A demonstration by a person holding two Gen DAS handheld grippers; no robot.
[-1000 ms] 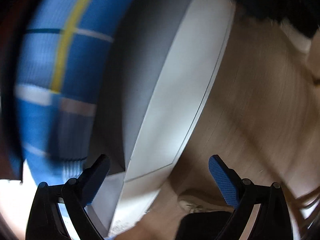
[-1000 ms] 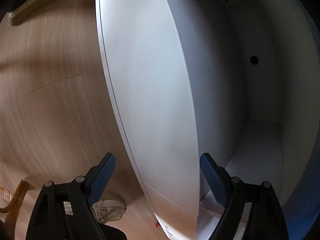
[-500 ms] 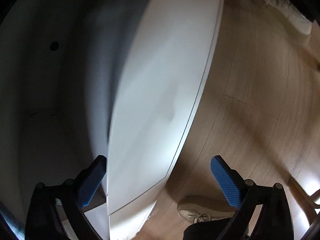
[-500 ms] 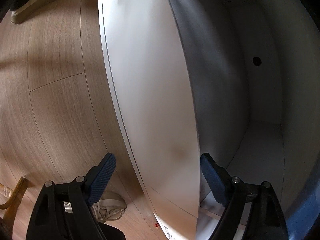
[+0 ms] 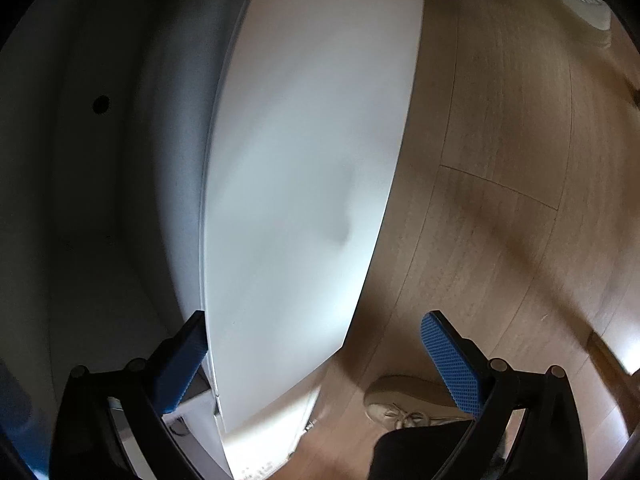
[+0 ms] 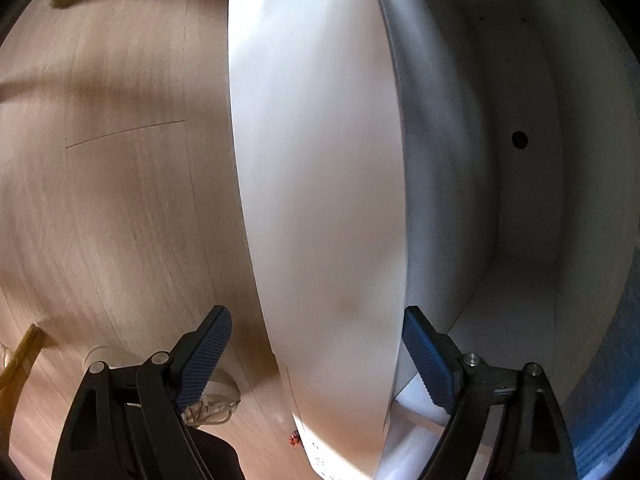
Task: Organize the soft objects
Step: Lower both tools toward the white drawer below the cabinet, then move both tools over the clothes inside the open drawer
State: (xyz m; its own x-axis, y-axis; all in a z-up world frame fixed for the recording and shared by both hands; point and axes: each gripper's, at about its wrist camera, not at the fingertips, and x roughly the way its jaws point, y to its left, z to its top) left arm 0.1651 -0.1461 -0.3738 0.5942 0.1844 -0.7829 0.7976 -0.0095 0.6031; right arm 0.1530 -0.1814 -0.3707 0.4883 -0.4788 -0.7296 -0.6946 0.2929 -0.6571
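Jaws of both grippers, left gripper and right gripper, stand apart and empty, straddling the white panel of an open box, probably readying it; no soft object shows clearly.

Wooden floor, white cabinet, beige shoe

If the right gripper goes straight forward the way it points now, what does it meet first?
Most likely the white panel: the open right gripper straddles its edge. Depth is unclear, but nothing shows nearer.
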